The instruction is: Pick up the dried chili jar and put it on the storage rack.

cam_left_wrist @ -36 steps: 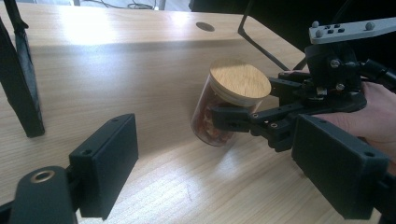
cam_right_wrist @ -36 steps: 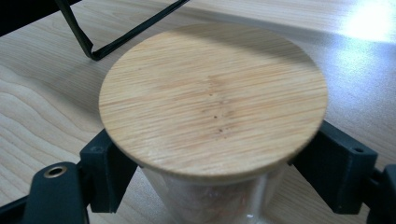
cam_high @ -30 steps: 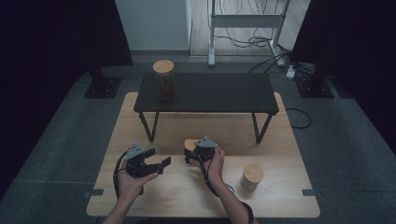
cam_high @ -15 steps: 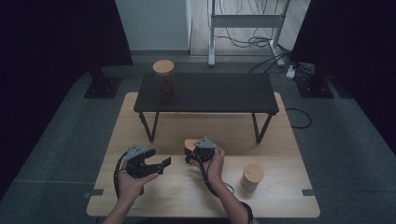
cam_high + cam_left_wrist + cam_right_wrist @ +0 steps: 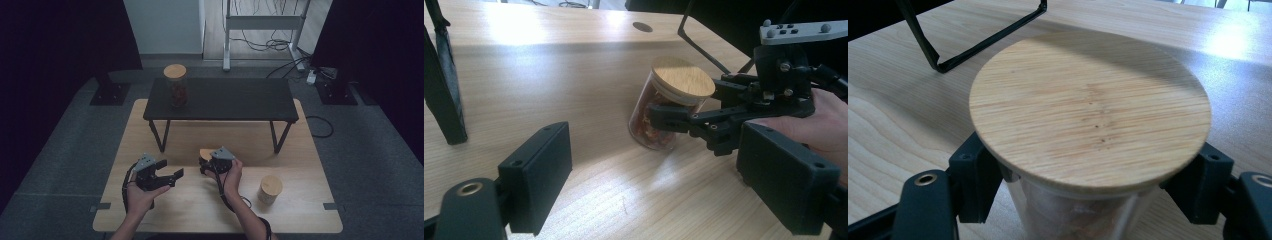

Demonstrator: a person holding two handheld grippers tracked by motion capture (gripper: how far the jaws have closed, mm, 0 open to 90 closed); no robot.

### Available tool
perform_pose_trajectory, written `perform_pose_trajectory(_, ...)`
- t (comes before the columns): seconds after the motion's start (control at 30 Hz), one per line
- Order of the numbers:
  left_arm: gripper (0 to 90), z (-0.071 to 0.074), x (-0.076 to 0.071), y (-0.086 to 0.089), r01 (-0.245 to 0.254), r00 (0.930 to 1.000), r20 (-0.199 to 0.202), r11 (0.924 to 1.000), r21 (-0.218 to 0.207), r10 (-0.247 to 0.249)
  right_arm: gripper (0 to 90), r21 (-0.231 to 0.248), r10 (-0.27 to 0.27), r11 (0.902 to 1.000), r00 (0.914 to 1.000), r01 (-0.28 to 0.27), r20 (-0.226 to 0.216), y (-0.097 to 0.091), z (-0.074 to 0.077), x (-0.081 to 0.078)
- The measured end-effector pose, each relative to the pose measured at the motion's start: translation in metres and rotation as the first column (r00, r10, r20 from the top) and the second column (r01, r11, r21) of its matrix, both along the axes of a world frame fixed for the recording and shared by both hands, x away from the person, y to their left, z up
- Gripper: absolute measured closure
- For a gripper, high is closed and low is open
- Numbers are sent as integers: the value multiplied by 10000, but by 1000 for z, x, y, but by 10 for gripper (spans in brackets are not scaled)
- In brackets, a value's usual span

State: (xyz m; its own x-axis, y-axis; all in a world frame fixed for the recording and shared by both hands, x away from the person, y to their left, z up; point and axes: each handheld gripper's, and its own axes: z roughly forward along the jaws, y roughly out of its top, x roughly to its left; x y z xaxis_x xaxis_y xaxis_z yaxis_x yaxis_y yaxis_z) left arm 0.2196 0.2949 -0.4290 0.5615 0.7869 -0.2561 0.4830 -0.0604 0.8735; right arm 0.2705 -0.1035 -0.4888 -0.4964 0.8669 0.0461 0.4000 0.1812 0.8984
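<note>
The right gripper [image 5: 210, 162] has just been closing its jaws on a jar [image 5: 669, 107] and now clamps the glass just under the wooden lid [image 5: 1090, 107]. The jar tilts on the table [image 5: 200, 210], in front of the black bench [image 5: 235, 100]. The left gripper [image 5: 169, 172] hovers near the jar, jaws open and empty.

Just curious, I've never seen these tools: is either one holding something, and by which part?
The right gripper clamps a glass jar by its body, just under the wooden lid. The left gripper holds nothing.
</note>
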Motion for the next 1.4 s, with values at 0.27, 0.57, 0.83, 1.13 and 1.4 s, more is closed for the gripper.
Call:
perform_pose_trajectory(0.27, 145, 0, 0, 0, -4, 10000, 11, 10000, -17, 4, 253, 244, -63, 9997, 9999, 59, 156, -6, -3, -5)
perform_pose_trajectory(0.57, 145, 0, 0, 0, -32, 10000, -26, 10000, -8, 32, 253, 336, 38, 9994, 9996, -47, 272, -12, 0, -12)
perform_pose_trajectory(0.83, 145, 0, -1, 1, -43, 10000, 1, 10000, -30, 43, 254, 435, 54, 9990, 9992, -71, 385, -17, 3, -19)
perform_pose_trajectory(1.13, 145, 1, -2, 1, -34, 10000, 30, 9999, -117, 34, 254, 568, 47, 9984, 9988, -74, 481, -23, 6, -28)
perform_pose_trajectory(1.4, 146, 3, -3, 3, -86, 9999, 88, 9998, -185, 88, 254, 605, -4, 9982, 9982, -33, 606, -28, 11, -36)
